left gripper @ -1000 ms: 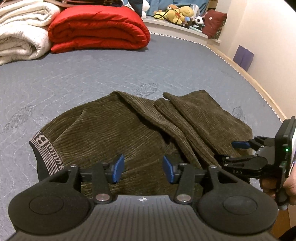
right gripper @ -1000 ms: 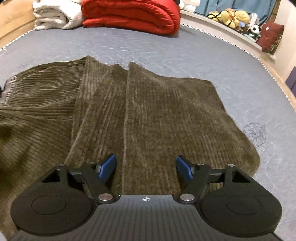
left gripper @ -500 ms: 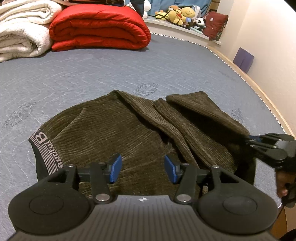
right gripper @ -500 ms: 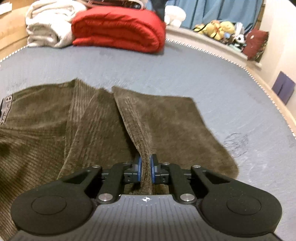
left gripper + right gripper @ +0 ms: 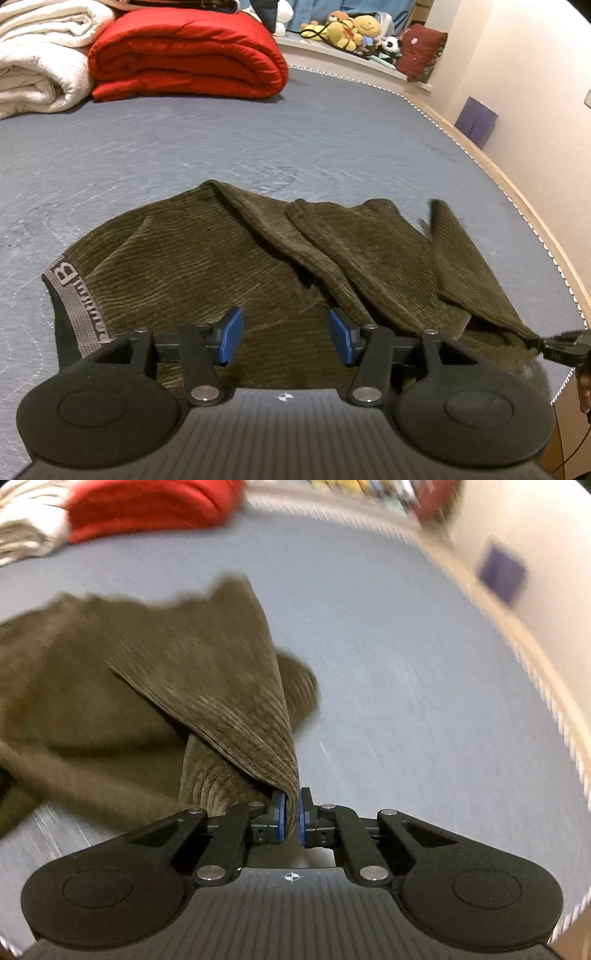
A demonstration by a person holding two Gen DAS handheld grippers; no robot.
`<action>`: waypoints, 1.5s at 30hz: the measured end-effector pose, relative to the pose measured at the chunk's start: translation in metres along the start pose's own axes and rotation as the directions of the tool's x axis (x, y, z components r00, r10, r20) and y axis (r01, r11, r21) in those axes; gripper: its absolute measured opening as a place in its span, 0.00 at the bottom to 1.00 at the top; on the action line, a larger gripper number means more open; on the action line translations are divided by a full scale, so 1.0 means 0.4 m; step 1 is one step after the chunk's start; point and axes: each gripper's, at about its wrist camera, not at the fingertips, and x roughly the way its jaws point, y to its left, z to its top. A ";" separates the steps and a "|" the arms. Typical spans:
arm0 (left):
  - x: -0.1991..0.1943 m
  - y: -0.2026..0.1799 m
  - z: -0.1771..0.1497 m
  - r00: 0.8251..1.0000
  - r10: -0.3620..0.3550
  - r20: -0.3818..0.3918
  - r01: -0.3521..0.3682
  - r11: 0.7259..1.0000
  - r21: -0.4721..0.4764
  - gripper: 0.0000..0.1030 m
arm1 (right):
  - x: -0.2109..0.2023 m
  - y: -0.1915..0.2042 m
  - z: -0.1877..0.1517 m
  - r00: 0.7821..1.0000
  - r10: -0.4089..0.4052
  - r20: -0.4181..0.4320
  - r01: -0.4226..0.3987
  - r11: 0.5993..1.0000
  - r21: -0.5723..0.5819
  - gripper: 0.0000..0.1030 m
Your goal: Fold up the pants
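Olive-brown corduroy pants (image 5: 221,258) lie crumpled on the grey mattress (image 5: 184,147), their grey lettered waistband (image 5: 74,299) at the left. My left gripper (image 5: 285,336) is open and empty, hovering over the near edge of the pants. My right gripper (image 5: 291,814) is shut on the hem end of a pant leg (image 5: 221,686) and holds it lifted and pulled toward the right. It also shows at the right edge of the left wrist view (image 5: 554,341), with the leg stretched up to it. The right wrist view is motion-blurred.
A folded red duvet (image 5: 188,55) and a white blanket (image 5: 37,59) lie at the far end of the mattress. Stuffed toys (image 5: 351,29) sit on a ledge behind. The mattress edge (image 5: 517,206) and wall run along the right.
My right gripper closed on the pant leg hem, then lifted and pulled it rightward, stretching the leg out. The left gripper stayed open in place.
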 end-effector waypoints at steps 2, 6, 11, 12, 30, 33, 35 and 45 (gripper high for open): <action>-0.001 -0.006 -0.001 1.000 -0.008 0.000 0.008 1.000 0.003 0.55 | 0.002 -0.044 -0.029 0.999 -0.024 -0.027 0.025 0.999 0.028 0.05; 0.003 -0.008 -0.001 1.000 -0.006 -0.001 0.006 1.000 0.003 0.59 | -0.029 -0.073 -0.055 0.999 0.048 0.012 -0.048 0.998 0.032 0.06; 0.018 -0.006 -0.004 1.000 0.008 -0.017 -0.008 1.000 0.006 0.60 | -0.055 -0.089 -0.048 0.996 0.023 0.092 -0.032 0.995 0.090 0.15; 0.020 -0.005 -0.005 1.000 0.010 -0.019 -0.010 1.000 0.006 0.60 | -0.060 -0.097 -0.040 0.994 0.012 0.111 -0.025 0.993 0.113 0.25; 0.028 0.025 0.001 0.999 0.029 -0.018 -0.029 0.999 -0.014 0.67 | -0.007 -0.177 0.033 0.958 -0.280 0.065 0.217 0.851 0.479 0.62; 0.021 0.031 0.000 1.000 0.027 -0.016 -0.027 0.999 -0.017 0.68 | -0.008 -0.169 0.036 0.944 -0.328 0.032 0.272 0.832 0.484 0.62; 0.018 0.036 0.000 1.000 0.026 -0.015 -0.027 1.000 -0.015 0.69 | -0.006 -0.189 0.025 0.922 -0.388 -0.018 0.337 0.775 0.534 0.57; 0.013 0.038 0.001 0.999 0.027 -0.018 -0.028 0.999 -0.023 0.70 | -0.045 -0.181 0.020 0.927 -0.303 0.223 0.177 0.874 0.453 0.51</action>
